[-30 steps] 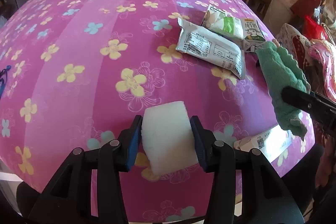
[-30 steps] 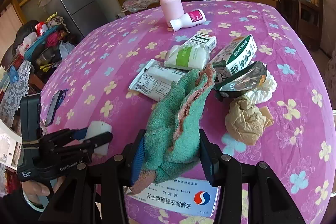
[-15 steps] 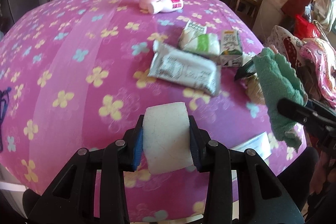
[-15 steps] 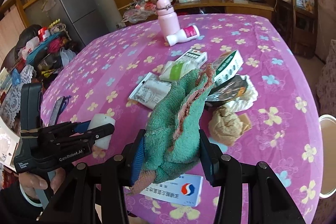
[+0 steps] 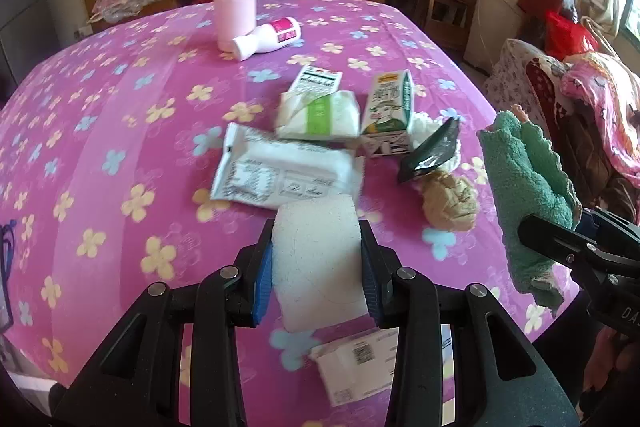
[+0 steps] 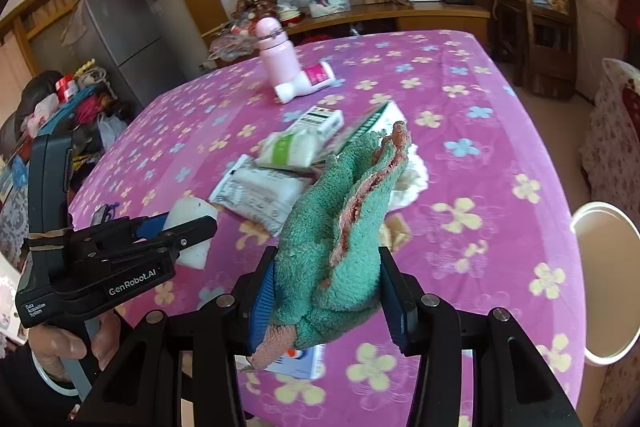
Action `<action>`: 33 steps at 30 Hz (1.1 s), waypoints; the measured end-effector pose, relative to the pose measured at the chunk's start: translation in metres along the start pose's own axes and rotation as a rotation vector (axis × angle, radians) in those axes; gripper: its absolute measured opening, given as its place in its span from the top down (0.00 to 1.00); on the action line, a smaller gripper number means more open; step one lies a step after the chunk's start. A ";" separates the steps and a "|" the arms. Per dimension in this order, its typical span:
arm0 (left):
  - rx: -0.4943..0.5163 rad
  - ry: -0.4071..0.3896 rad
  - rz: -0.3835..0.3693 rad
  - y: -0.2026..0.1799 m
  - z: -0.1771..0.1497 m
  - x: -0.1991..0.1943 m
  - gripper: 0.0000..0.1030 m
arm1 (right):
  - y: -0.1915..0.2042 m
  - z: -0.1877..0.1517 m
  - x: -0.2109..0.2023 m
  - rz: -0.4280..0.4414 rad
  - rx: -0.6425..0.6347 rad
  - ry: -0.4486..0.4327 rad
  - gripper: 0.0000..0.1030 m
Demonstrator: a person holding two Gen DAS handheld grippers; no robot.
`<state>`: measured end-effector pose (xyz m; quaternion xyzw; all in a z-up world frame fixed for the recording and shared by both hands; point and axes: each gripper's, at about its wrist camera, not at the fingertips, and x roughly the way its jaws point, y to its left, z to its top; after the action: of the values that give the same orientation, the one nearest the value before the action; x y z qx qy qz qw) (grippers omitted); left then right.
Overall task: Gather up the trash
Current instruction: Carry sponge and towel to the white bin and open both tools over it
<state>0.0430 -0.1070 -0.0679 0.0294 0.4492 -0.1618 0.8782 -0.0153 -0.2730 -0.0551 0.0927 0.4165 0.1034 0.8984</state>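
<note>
My left gripper [image 5: 316, 267] is shut on a white sponge block [image 5: 318, 259], held above the near edge of the pink flowered table [image 5: 120, 115]; the same sponge [image 6: 192, 231] shows at the left of the right wrist view. My right gripper [image 6: 326, 293] is shut on a green towel [image 6: 344, 223], also seen as a green towel [image 5: 524, 187] at the right of the left wrist view. Trash lies mid-table: a grey wrapper [image 5: 284, 171], a white-green packet [image 5: 320, 115], a drink carton [image 5: 388, 115], a dark foil wrapper [image 5: 432, 155] and a crumpled brown paper ball [image 5: 448, 203].
A pink bottle [image 5: 234, 11] stands at the far side with a white bottle [image 5: 268, 39] lying beside it. A printed white card [image 5: 356, 359] lies at the near edge. A white round bin rim [image 6: 604, 287] sits off the table's right side. Chairs and cluttered furniture surround the table.
Both grippers have risen and drawn back from the table, so more of the room shows. The left jaws squeezed the sponge tighter early on. The towel stays gripped.
</note>
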 end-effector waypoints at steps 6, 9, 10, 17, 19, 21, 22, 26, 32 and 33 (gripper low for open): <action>0.041 -0.004 -0.012 -0.024 0.007 0.005 0.66 | -0.026 -0.004 -0.011 -0.032 0.040 -0.012 0.55; 0.063 -0.004 -0.019 -0.038 0.011 0.007 0.66 | -0.040 -0.006 -0.017 -0.047 0.064 -0.016 0.55; 0.069 -0.005 -0.020 -0.041 0.012 0.007 0.66 | -0.045 -0.006 -0.019 -0.052 0.071 -0.017 0.55; 0.113 -0.009 -0.047 -0.075 0.021 0.011 0.66 | -0.084 -0.013 -0.035 -0.108 0.129 -0.031 0.55; 0.128 -0.009 -0.058 -0.086 0.023 0.011 0.66 | -0.099 -0.016 -0.040 -0.132 0.152 -0.032 0.55; 0.145 -0.009 -0.074 -0.101 0.025 0.013 0.66 | -0.114 -0.020 -0.045 -0.154 0.176 -0.033 0.55; 0.150 -0.008 -0.081 -0.107 0.025 0.013 0.66 | -0.123 -0.023 -0.049 -0.168 0.191 -0.034 0.55; 0.179 0.000 -0.119 -0.136 0.029 0.018 0.66 | -0.161 -0.035 -0.060 -0.226 0.254 -0.027 0.55; 0.203 0.028 -0.170 -0.173 0.034 0.029 0.66 | -0.209 -0.050 -0.068 -0.285 0.338 -0.014 0.55; 0.205 0.033 -0.175 -0.178 0.035 0.031 0.66 | -0.216 -0.052 -0.069 -0.288 0.352 -0.013 0.55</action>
<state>0.0318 -0.2899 -0.0552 0.0822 0.4454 -0.2824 0.8456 -0.0752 -0.4941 -0.0926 0.1885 0.4311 -0.1009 0.8766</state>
